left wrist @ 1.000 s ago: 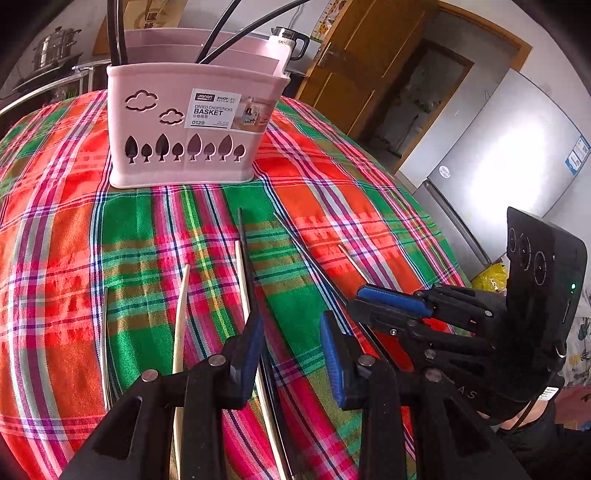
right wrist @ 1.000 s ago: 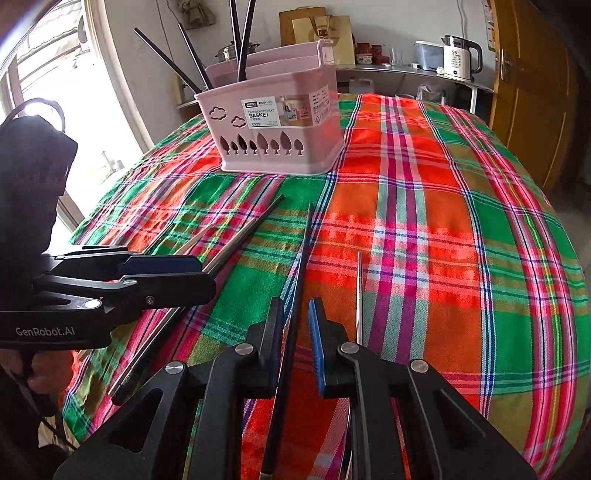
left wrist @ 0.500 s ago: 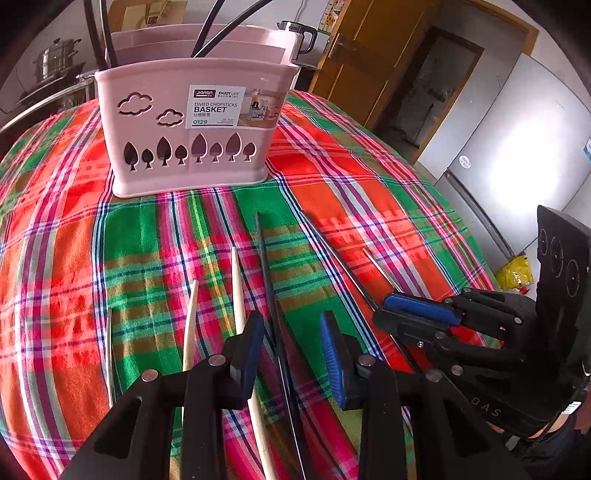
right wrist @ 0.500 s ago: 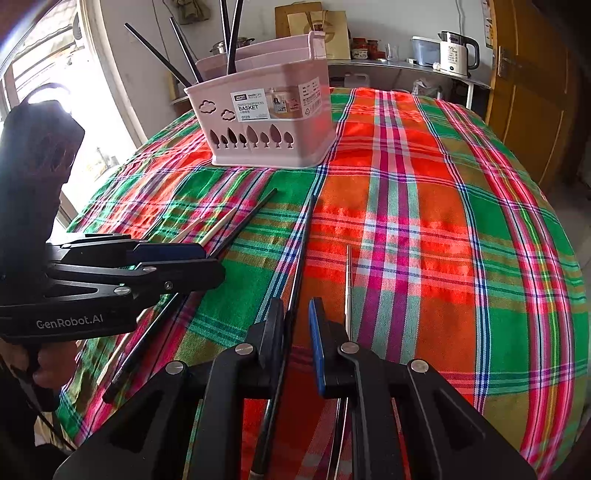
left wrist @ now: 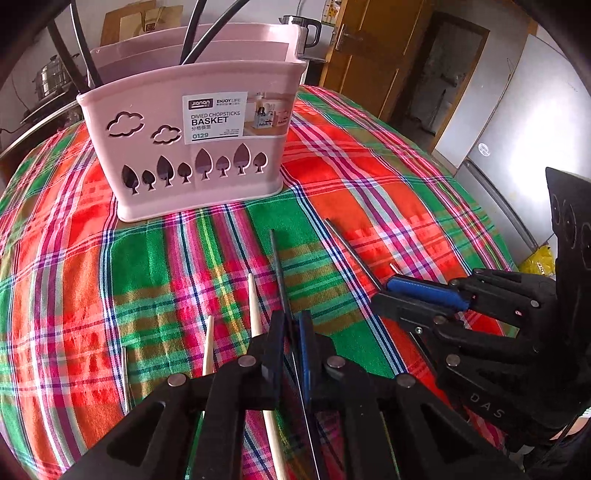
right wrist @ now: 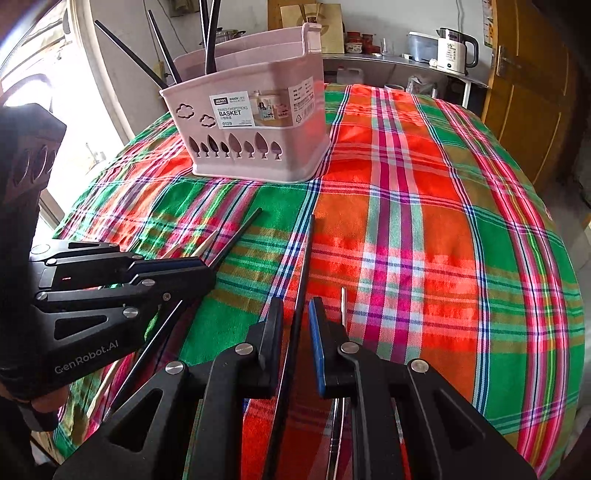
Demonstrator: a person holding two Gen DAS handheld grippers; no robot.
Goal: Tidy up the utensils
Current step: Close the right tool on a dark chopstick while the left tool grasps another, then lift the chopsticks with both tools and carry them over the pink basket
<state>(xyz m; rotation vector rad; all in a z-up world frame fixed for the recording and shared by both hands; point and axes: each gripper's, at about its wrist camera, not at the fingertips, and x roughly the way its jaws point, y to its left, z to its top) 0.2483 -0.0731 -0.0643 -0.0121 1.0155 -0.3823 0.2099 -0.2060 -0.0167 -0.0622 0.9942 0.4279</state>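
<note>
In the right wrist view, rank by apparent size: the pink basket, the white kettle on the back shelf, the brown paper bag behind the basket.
1. Pink basket, by far the largest.
2. Brown paper bag, though the basket hides its lower part.
3. White kettle, slightly smaller.
The bag and the kettle stand farther from the camera, so their true sizes stay unsure.

Pink basket (left wrist: 192,147) with cloud and tree cut-outs, white label. Beneath the basket, tablecloth (right wrist: 424,229) plaid in red, green, orange. Before the basket, black chopsticks (left wrist: 279,266), pale wooden ones (left wrist: 254,306).
</note>
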